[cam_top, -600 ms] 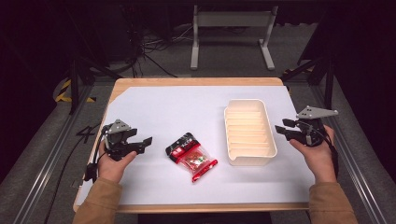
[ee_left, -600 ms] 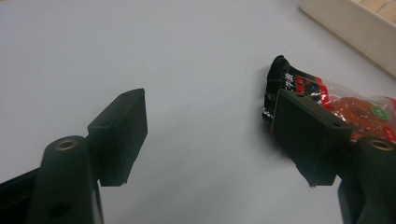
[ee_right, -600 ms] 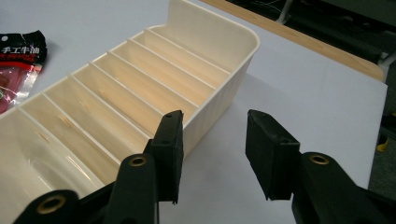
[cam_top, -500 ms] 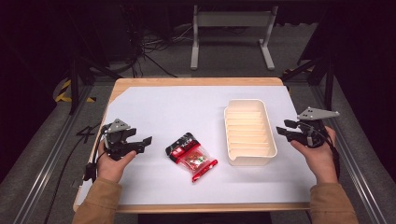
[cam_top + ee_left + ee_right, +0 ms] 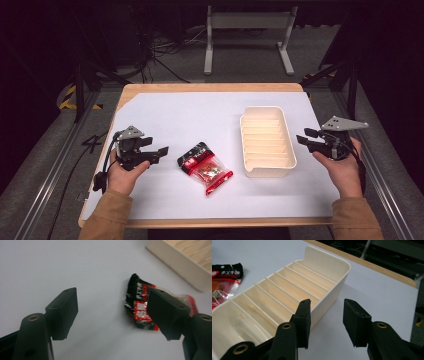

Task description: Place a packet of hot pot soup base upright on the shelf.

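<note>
Snack packet point(image 5: 205, 167): red-and-black with a clear window, flat on the white table sheet point(image 5: 190, 115), between the two grippers, nearer the left one.
Left gripper point(image 5: 154, 150): held low over the sheet, jaws pointing toward the packet; jaws spread wide, nothing between them.
Packet vs left gripper: just ahead of the jaw tips, apart from them. In the left gripper view the packet point(image 5: 140, 307) lies beyond the right-hand jaw and is partly hidden by it.
Cream tray point(image 5: 267, 172): ribbed inside, just right of the packet.
Right gripper point(image 5: 306, 139): at the tray's right side, jaws parted, gripping nothing.
Tray vs right gripper: in the right gripper view the tray wall point(image 5: 329, 300) sits just ahead of the left-hand jaw; contact cannot be told.
</note>
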A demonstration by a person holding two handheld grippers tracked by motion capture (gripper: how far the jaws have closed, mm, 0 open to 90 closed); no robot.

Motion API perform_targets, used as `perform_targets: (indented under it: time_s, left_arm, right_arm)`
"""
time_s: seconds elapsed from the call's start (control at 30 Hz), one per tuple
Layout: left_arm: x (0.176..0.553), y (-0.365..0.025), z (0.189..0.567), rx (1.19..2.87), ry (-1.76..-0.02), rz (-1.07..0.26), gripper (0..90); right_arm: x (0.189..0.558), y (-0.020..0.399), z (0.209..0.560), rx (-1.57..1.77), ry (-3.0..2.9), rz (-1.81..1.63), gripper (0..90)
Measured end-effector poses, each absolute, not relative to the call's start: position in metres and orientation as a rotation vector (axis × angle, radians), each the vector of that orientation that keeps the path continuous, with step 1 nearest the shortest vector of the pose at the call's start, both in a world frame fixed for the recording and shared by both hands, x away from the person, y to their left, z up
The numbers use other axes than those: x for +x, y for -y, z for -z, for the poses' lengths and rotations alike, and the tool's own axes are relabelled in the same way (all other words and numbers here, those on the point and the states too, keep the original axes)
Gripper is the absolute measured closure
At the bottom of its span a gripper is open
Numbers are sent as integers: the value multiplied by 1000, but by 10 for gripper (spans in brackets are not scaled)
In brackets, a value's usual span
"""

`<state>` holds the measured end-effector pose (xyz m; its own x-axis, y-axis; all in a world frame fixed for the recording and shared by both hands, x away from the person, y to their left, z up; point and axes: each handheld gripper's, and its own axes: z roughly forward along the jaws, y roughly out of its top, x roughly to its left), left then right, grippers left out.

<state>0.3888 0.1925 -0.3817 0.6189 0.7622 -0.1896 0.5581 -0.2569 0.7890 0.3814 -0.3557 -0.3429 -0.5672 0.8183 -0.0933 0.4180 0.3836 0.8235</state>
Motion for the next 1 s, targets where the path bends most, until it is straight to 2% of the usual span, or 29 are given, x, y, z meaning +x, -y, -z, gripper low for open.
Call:
perform_targets:
  time_s: [0.53,0.67,0.73,1.0]
  left_arm:
    - [390,-166,386,1945,-1027,-232,265]
    - [392,-158,393,1984,-1041,-254,269]
    - [394,-155,397,1993,-1067,-254,339]
    - [401,-148,414,2036,-1127,-205,393]
  right_arm:
    - [375,345,337,1100,-2157,-1092,551]
    - [374,343,336,1100,-2156,-1095,534]
    - [374,343,336,1106,-2156,-1094,532]
    - [375,343,337,1116,-2162,-1103,519]
